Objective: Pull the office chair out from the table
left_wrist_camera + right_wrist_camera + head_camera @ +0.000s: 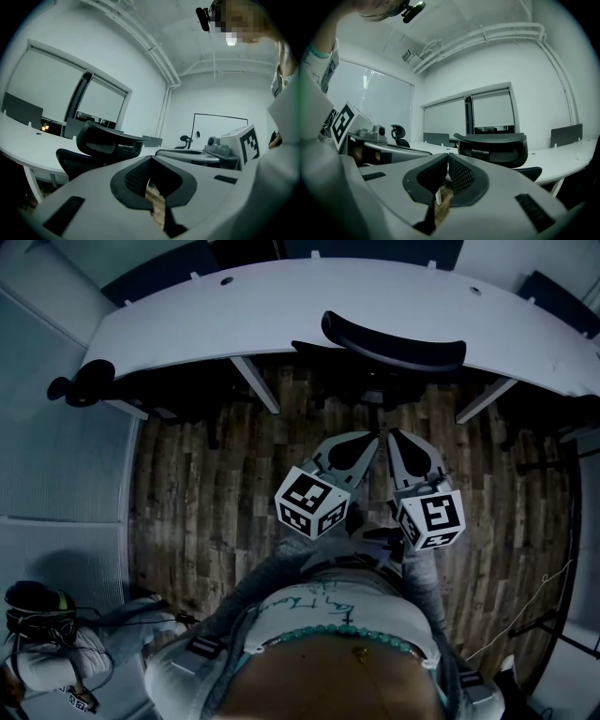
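— How did the tools stand?
— The left gripper [367,439] and the right gripper [398,437] were side by side, each with its jaws pressed together on nothing.
— And the office chair [394,343]?
— It was ahead of both tips, untouched. Its backrest faced them and its seat was tucked under the white table [281,306] beyond.

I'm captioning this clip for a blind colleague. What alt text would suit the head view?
Seen from above, a black office chair sits pushed in at a curved white table, untouched. The person's left tool and right tool, both shut and empty, point toward it side by side above a wood-plank floor.
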